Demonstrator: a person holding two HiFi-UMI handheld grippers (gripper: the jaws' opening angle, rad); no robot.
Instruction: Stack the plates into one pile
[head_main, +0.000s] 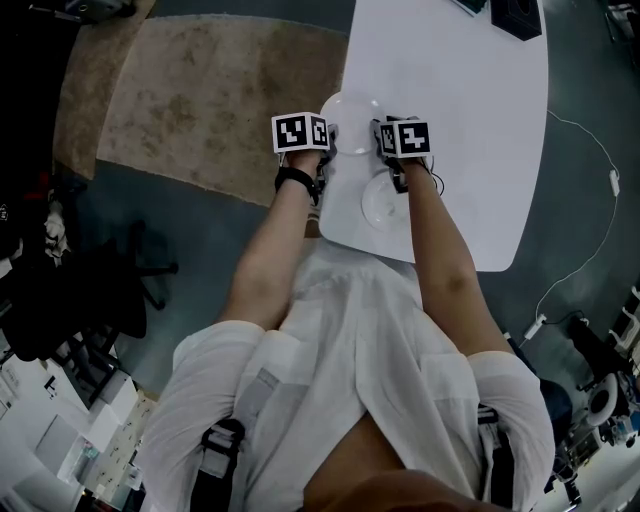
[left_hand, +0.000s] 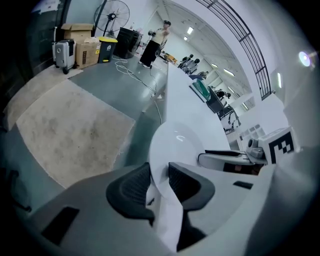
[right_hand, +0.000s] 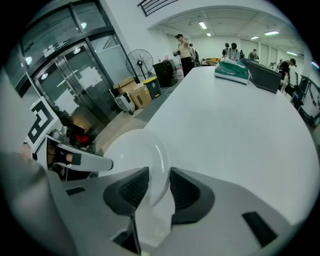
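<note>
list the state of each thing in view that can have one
far plate, gripped by its rim on both sides, not yet stacked
near plate, lying flat on the white table, nothing stacked on it
left gripper, shut on the far plate's rim
right gripper, shut on the far plate's opposite rim

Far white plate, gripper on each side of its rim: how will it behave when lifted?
Likely stiff: the far plate shows no bend between the left gripper and right gripper. Probably slippery: its surface shows glossy highlights. Possibly fragile: thin rim, material unclear.
</note>
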